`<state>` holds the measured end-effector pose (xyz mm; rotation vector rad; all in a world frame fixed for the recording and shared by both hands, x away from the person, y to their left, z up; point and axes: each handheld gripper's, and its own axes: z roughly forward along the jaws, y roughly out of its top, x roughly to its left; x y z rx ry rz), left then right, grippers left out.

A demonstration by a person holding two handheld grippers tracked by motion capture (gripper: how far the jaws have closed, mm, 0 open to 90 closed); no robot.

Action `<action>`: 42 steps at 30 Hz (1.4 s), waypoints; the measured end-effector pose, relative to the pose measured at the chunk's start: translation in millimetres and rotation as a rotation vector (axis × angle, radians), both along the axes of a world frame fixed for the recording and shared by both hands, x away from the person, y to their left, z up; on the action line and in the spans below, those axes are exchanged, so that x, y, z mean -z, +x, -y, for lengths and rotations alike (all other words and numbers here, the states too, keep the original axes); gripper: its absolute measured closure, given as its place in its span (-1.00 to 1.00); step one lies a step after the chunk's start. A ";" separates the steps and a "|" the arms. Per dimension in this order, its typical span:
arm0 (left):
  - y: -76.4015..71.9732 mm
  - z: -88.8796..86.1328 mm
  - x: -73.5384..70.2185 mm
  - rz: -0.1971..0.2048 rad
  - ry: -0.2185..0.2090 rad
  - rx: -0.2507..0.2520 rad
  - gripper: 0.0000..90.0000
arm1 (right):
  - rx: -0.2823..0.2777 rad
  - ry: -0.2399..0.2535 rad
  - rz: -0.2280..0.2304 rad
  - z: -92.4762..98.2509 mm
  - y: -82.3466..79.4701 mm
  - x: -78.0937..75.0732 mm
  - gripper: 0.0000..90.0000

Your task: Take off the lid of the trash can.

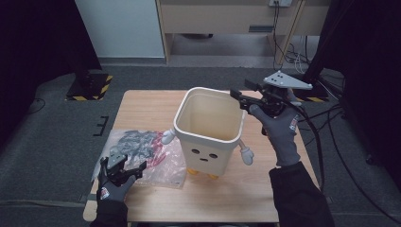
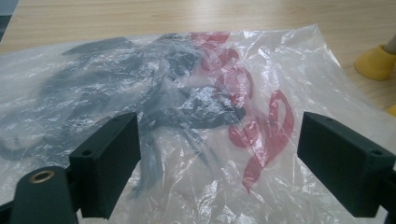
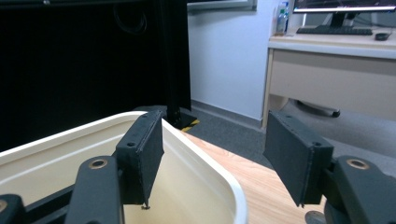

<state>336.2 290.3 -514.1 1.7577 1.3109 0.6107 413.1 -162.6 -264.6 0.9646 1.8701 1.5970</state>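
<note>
A cream bin (image 1: 208,149) with a drawn face, small arms and yellow feet stands mid-table. To its left lies a clear plastic bag (image 1: 161,161) with red print and dark pieces inside. My left gripper (image 1: 128,163) hovers at the bag's near edge. In the left gripper view its jaws (image 2: 219,154) stand wide apart above the bag (image 2: 201,93), gripping nothing. My right gripper (image 1: 240,90) is raised at the bin's far right corner. In the right gripper view it (image 3: 212,154) straddles the bin's rim (image 3: 70,133), one jaw inside, one outside, pads clear of it.
The wooden table (image 1: 142,104) has bare room behind the bag and in front of the bin. A dark stand with a hazard-striped base (image 1: 90,85) sits on the floor at the far left. A desk (image 1: 236,19) stands behind. Cables (image 1: 331,123) trail at the right.
</note>
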 end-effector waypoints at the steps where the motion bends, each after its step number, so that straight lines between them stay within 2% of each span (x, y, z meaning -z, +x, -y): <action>1: 0.2 -0.2 0.0 0.000 0.000 0.000 -0.72 | -0.005 -0.002 -0.006 -2.9 2.3 1.2 -0.17; 5: 0.7 -1.3 -0.1 -0.001 0.002 -0.008 -0.72 | -0.018 -0.013 -0.029 -14.1 9.1 6.5 -0.17; 12: 0.4 -1.8 -0.4 0.001 0.002 -0.013 -0.72 | -0.030 -0.091 -0.084 -29.8 22.3 18.7 -0.15; 15: 0.6 -1.9 0.0 0.000 0.003 -0.012 -0.72 | -0.018 -0.127 -0.096 -32.0 25.1 24.8 -0.12; 18: 0.6 -2.0 0.0 -0.001 0.005 -0.011 -0.72 | -0.011 -0.145 -0.127 -28.8 27.7 29.7 -0.02; 21: 0.6 -1.8 0.0 -0.003 0.010 -0.007 -0.72 | -0.006 -0.157 -0.138 -27.0 29.4 33.4 0.00; 22: 0.7 -1.7 0.0 -0.003 0.011 -0.006 -0.72 | -0.007 -0.167 -0.138 -27.6 29.8 33.6 0.08; 26: 0.3 -2.1 0.0 -0.002 0.009 -0.008 -0.72 | 0.004 -0.156 -0.145 -28.1 31.4 33.1 0.24; 35: 0.8 -2.1 0.0 -0.005 0.010 -0.003 -0.72 | 0.000 -0.131 -0.153 -26.9 31.6 31.9 0.29; 39: 1.0 -1.9 0.5 -0.009 0.007 -0.002 -0.72 | -0.003 -0.092 -0.158 -24.6 31.3 27.3 0.31; 40: 1.1 -1.6 0.6 -0.008 0.007 0.000 -0.72 | -0.006 -0.046 -0.158 -20.9 30.8 21.8 0.32; 42: 1.0 -1.5 0.4 -0.007 0.008 0.000 -0.72 | -0.012 -0.024 -0.157 -18.5 30.3 19.1 0.32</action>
